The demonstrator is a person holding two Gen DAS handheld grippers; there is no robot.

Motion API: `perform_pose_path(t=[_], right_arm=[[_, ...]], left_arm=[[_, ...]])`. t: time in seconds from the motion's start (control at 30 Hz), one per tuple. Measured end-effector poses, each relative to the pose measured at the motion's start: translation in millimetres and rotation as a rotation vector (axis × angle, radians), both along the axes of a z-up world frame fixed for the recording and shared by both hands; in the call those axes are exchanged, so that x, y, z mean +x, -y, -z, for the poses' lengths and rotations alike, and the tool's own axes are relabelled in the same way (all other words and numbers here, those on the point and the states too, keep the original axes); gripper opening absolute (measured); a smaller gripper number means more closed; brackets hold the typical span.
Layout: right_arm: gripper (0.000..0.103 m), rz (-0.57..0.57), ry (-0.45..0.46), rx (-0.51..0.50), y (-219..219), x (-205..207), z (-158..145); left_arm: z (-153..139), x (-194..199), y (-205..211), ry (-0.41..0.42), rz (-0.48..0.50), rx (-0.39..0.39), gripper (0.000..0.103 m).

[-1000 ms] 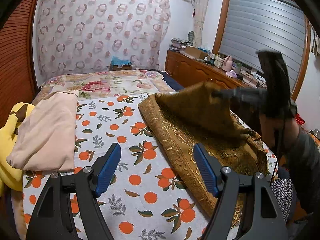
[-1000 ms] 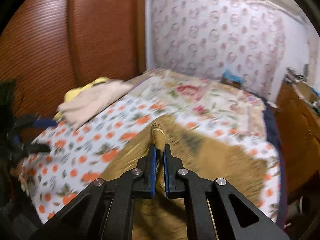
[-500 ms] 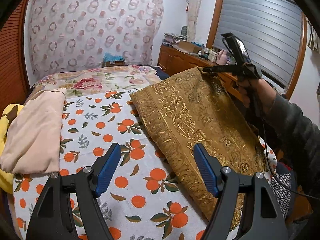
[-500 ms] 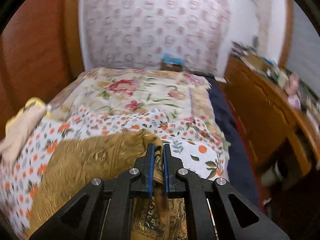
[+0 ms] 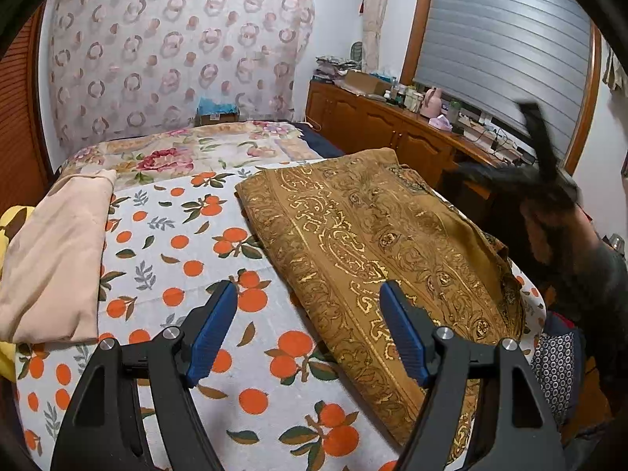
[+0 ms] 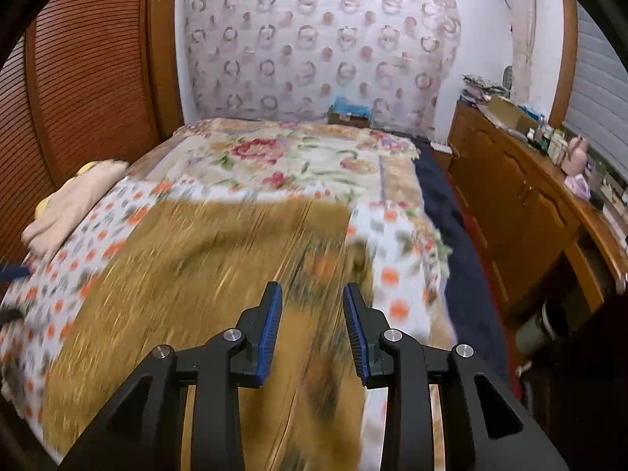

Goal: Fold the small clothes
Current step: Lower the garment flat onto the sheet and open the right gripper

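A gold-brown patterned cloth (image 5: 373, 235) lies spread on the right half of the bed, over the orange-print sheet (image 5: 188, 243). My left gripper (image 5: 308, 325) hovers open above the cloth's near left edge, nothing between its blue pads. In the right wrist view the same cloth (image 6: 204, 274) is blurred below my right gripper (image 6: 312, 325); its jaws are opening and the gap between them is empty. In the left wrist view the right gripper (image 5: 537, 157) is a dark blur above the cloth's right side, held by a sleeved hand.
A folded beige garment (image 5: 59, 251) lies on yellow fabric (image 5: 11, 219) at the bed's left edge. A floral blanket (image 5: 188, 153) covers the far end. A wooden dresser (image 5: 392, 133) with clutter runs along the right wall. A louvered wooden panel (image 6: 86, 78) stands left.
The right gripper carried the cloth's corner over to the right, laid the cloth flat, then let go and drew back with its jaws parting. The left gripper stayed open and nearly still.
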State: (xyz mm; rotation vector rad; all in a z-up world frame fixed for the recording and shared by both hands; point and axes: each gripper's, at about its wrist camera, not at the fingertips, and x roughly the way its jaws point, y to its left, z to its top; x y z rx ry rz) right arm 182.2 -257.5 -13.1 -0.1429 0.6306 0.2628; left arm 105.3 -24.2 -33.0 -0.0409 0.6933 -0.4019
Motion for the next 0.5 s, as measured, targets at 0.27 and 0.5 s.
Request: perform_pose_path(t=[0.27,0.5], right_arm=[[0.06,-0.044,0.007,0.037,26.0,-74.2,24.9],[0.061,-0.05,-0.007,0.003,42.3,-94.0,27.6]], left_arm=[[-2.1,1.5,22.9,0.005,0.031,0.024,0.076],[4.0,-2.1,32.4,-0.009,0.049,0.028,0.076]])
